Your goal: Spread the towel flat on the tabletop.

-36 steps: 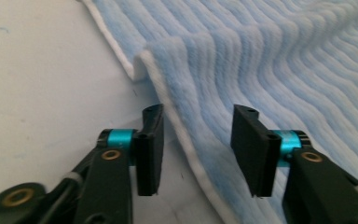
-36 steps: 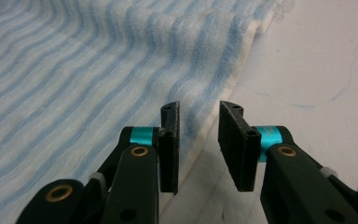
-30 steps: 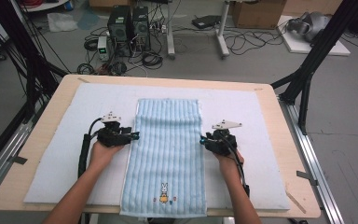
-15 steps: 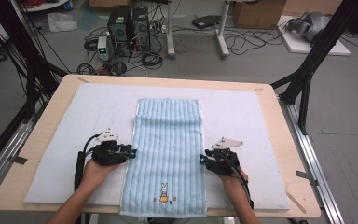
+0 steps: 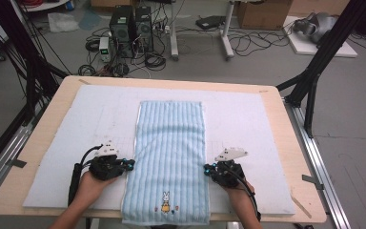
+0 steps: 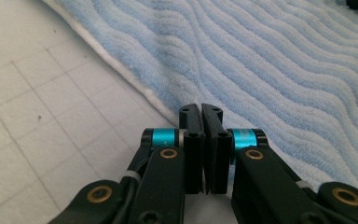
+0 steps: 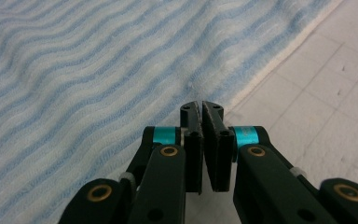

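Observation:
A light blue striped towel [image 5: 171,143] lies flat along the middle of the white mat, with a small rabbit picture [image 5: 165,202] near its front end. My left gripper [image 5: 131,163] sits at the towel's left long edge. In the left gripper view its jaws [image 6: 201,109] have just been closing and now meet on the white hem of the towel [image 6: 261,56]. My right gripper [image 5: 206,168] sits at the right long edge. Its jaws [image 7: 200,106] have also just been closing and pinch the hem of the towel [image 7: 74,70], which puckers slightly at the tips.
The white gridded mat [image 5: 76,124] covers most of the wooden table [image 5: 38,143]. Black frame legs [image 5: 310,81] stand at both sides. Computers and cables [image 5: 128,24] lie on the floor beyond the far edge. The towel's front end hangs just over the table's near edge.
Both hands have slid back toward the near edge along the towel's two long sides. Both grippers sit lower at the hems, closed.

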The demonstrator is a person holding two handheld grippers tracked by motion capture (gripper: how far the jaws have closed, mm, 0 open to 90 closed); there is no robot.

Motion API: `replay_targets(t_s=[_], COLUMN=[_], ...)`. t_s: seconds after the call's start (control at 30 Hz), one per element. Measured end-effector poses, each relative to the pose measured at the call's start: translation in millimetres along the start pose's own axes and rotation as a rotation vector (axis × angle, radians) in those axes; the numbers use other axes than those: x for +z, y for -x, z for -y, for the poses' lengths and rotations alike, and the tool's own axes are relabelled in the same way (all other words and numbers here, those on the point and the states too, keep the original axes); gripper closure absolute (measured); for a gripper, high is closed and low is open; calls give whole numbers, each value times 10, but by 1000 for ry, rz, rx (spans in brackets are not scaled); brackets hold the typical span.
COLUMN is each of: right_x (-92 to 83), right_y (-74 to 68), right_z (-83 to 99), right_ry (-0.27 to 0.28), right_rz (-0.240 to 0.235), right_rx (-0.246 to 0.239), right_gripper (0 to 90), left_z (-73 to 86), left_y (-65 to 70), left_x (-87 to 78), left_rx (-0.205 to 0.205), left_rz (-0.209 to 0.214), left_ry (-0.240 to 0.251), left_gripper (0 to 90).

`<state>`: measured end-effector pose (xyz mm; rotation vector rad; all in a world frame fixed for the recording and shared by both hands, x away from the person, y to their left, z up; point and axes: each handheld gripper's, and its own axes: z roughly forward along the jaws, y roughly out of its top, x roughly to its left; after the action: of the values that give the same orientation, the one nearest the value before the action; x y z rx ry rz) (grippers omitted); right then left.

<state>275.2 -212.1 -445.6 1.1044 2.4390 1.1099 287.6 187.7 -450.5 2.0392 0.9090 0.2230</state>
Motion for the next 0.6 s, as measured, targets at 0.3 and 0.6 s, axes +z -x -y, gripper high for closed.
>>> replay_targets(t_s=[0.3,0.6], right_x=[-120,-249], right_y=[-124,-252], right_z=[99,205], right_ry=[-19,-35], right_rz=[-24,-63], right_rx=[-14,-20], right_gripper=[867,846], left_z=[98,160], left_y=[88,139], left_x=[-101,-205], left_rx=[15,41], left_rz=[42,81], left_ry=[-8,-19], left_gripper=[867,821])
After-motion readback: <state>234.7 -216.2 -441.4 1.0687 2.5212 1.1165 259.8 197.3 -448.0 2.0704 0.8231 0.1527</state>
